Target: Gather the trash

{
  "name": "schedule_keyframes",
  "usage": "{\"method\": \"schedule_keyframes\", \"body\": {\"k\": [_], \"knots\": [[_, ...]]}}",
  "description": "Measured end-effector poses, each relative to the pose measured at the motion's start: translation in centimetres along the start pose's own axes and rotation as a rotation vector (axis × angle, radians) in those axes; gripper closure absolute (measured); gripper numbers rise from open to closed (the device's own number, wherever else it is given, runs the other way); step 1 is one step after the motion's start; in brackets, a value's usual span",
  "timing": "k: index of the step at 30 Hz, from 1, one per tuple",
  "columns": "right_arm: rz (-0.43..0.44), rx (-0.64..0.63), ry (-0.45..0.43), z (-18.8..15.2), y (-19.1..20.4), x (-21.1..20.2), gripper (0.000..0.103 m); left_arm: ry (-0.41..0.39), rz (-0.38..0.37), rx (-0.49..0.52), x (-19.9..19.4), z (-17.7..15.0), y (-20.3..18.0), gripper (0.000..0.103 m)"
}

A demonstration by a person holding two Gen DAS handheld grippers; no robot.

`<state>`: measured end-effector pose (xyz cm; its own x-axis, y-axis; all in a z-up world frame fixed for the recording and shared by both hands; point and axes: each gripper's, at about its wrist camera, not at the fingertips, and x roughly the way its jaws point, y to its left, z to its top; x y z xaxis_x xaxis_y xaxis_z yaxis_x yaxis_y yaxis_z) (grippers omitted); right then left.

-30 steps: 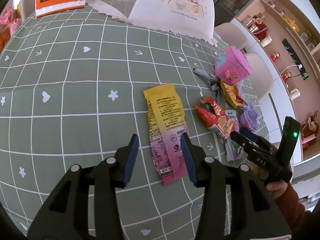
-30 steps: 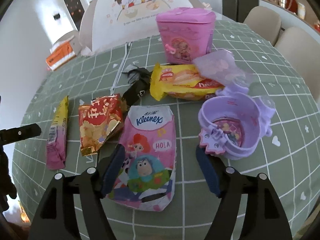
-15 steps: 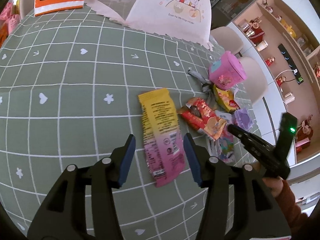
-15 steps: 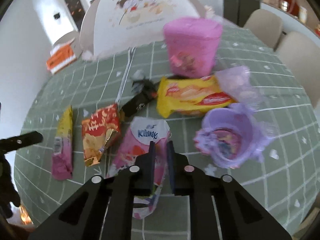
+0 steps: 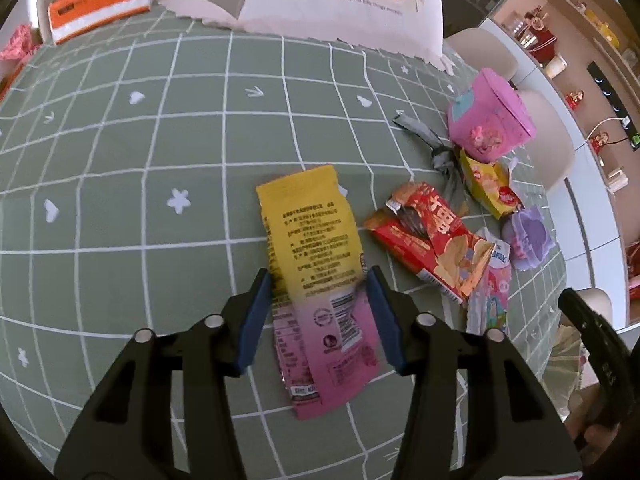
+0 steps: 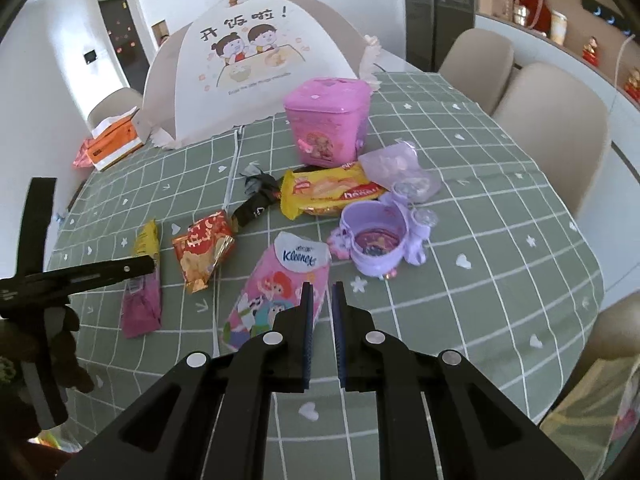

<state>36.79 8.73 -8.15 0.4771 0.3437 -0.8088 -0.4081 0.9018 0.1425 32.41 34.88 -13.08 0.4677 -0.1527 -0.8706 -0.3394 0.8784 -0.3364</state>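
A yellow-and-pink snack wrapper [image 5: 308, 236] lies flat on the green checked tablecloth [image 5: 160, 160]. My left gripper [image 5: 318, 280] straddles its middle. The jaws are closing, each blue pad at one edge of the wrapper, and I see no squeeze on it. A pink Kleenex tissue pack [image 6: 276, 288] sits tilted, its right edge pinched in my right gripper [image 6: 322, 287], whose jaws are still closing and almost together. In the left wrist view the pack [image 5: 494, 288] looks narrow and raised. A red chip bag [image 6: 202, 252], a black wrapper [image 6: 256, 200] and a yellow biscuit pack [image 6: 328, 194] lie beyond.
A purple toy cup [image 6: 376, 240], a clear purple lid [image 6: 400, 172] and a pink box [image 6: 326, 128] stand behind the wrappers. A white food cover [image 6: 248, 68] and an orange tissue box [image 5: 100, 4] are at the far side. Beige chairs [image 6: 552, 128] line the right edge.
The right jaws went from wide open around the tissue pack to nearly together on it, and that gripper rose. The left gripper moved forward, so the wrapper now lies between its pads.
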Motion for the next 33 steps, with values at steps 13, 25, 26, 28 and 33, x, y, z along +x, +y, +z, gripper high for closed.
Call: {"method": "schedule_keyframes", "body": {"k": [13, 25, 26, 28, 33], "knots": [[0.166, 0.152, 0.041, -1.9, -0.6, 5.0, 0.056, -0.042, -0.129, 0.037, -3.1, -0.4, 2.2, 0.079], [0.015, 0.061, 0.078, -0.1, 4.0, 8.4, 0.046, -0.051, -0.178, 0.015, -3.1, 0.7, 3.7, 0.078], [0.009, 0.046, 0.079, -0.1, 4.3, 8.5, 0.046, -0.053, -0.185, 0.009, -3.1, 0.8, 3.6, 0.078], [-0.043, -0.052, 0.096, -0.1, 5.4, 8.8, 0.045, -0.061, -0.19, 0.008, -3.2, 0.8, 3.4, 0.078], [-0.029, -0.188, 0.117, -0.2, 7.2, 8.8, 0.09, -0.09, -0.168, 0.007, -4.2, 0.2, 2.7, 0.078]]}}
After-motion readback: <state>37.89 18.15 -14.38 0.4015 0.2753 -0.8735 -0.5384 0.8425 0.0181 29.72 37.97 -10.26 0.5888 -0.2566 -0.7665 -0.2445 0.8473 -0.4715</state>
